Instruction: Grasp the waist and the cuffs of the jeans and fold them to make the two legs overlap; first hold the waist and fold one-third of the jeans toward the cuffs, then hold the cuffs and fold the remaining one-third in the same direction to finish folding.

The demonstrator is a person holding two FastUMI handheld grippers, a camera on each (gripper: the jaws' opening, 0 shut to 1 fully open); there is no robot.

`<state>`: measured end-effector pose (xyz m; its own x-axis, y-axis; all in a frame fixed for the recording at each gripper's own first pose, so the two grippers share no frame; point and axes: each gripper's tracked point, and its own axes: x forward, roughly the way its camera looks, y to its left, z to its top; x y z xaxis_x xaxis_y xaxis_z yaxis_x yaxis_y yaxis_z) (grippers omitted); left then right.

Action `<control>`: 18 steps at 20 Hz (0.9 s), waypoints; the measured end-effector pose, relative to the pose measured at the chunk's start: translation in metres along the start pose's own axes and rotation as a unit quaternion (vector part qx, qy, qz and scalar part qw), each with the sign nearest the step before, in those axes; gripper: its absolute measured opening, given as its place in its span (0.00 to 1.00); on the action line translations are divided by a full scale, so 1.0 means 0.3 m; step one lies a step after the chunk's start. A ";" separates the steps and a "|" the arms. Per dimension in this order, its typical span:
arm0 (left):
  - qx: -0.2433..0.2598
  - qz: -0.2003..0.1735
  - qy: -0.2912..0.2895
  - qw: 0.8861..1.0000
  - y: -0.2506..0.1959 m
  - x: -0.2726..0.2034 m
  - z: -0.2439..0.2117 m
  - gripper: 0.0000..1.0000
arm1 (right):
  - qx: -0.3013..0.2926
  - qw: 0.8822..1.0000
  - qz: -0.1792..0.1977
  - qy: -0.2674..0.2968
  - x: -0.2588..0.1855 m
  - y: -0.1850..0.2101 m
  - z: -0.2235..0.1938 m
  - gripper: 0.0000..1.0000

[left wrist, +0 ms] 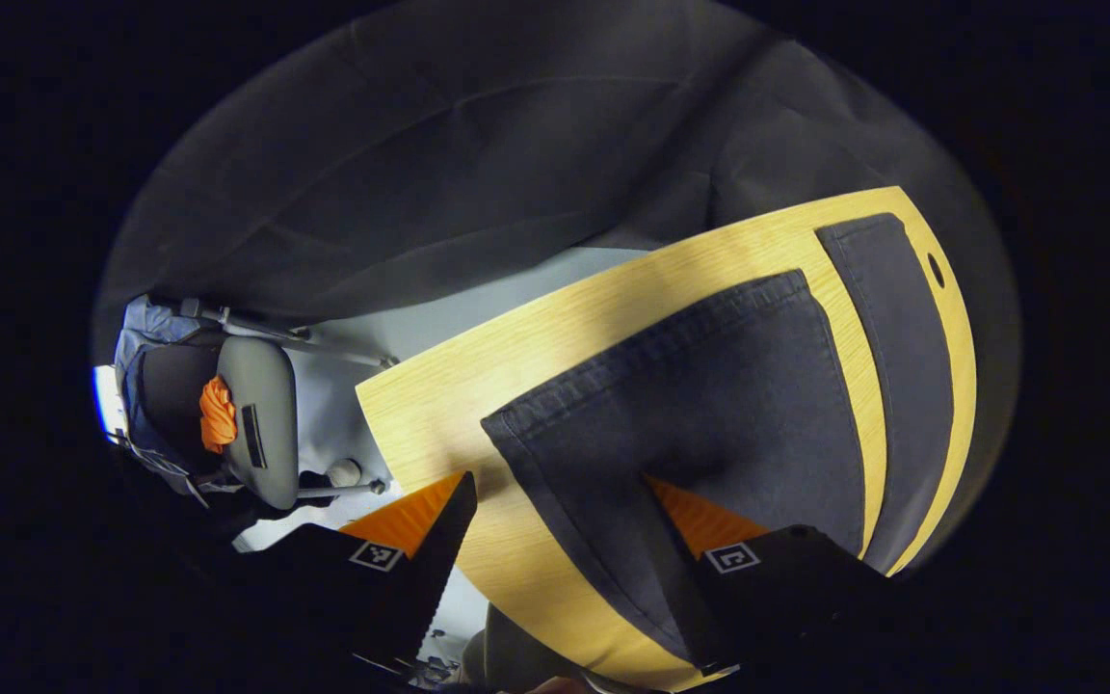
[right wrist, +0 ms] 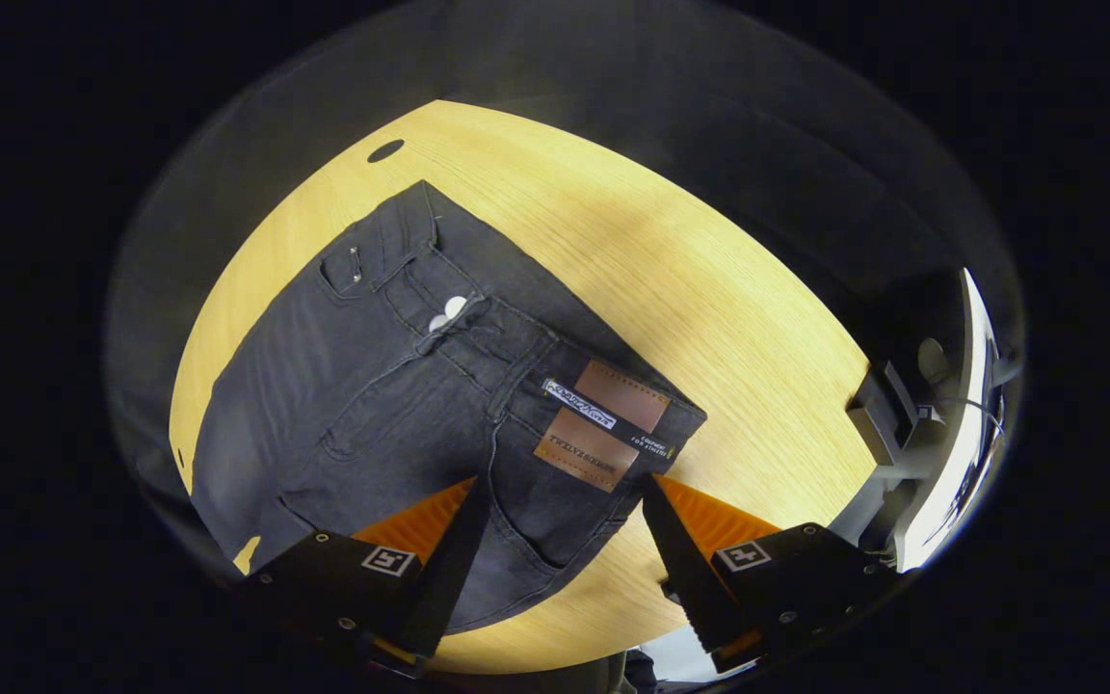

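Dark grey jeans (left wrist: 738, 405) lie flat on the wooden table (left wrist: 478, 376), their two legs side by side with a strip of table between them. The near leg's cuff hem (left wrist: 651, 347) runs just ahead of my left gripper (left wrist: 560, 492), which is open with the cuff's corner lying between its fingers. In the right gripper view the jeans' waist (right wrist: 478, 386) shows its button (right wrist: 449, 313) and brown patch (right wrist: 603, 424). My right gripper (right wrist: 565, 487) is open, straddling the waist's near corner.
A grey chair (left wrist: 256, 424) with something orange on it stands on the pale floor (left wrist: 478, 308) off the table's end. The table has a cable hole (left wrist: 936, 270) (right wrist: 384, 150). A dark stand with bright equipment (right wrist: 911, 434) sits beyond the table's right edge.
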<state>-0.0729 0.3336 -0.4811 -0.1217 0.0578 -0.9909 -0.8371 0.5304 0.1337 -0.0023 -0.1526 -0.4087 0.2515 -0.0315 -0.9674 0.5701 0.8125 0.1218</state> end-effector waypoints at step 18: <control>-0.006 -0.047 -0.059 0.997 -0.105 -0.009 0.037 0.08 | 0.166 0.980 0.086 0.069 0.042 0.030 -0.036 0.27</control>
<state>-0.0404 0.3261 -0.4827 0.0210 0.1079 -0.9939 -0.8487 0.5274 0.0393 -0.0025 -0.1394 -0.4221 0.2714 0.1860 -0.9443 0.7573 0.5643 0.3288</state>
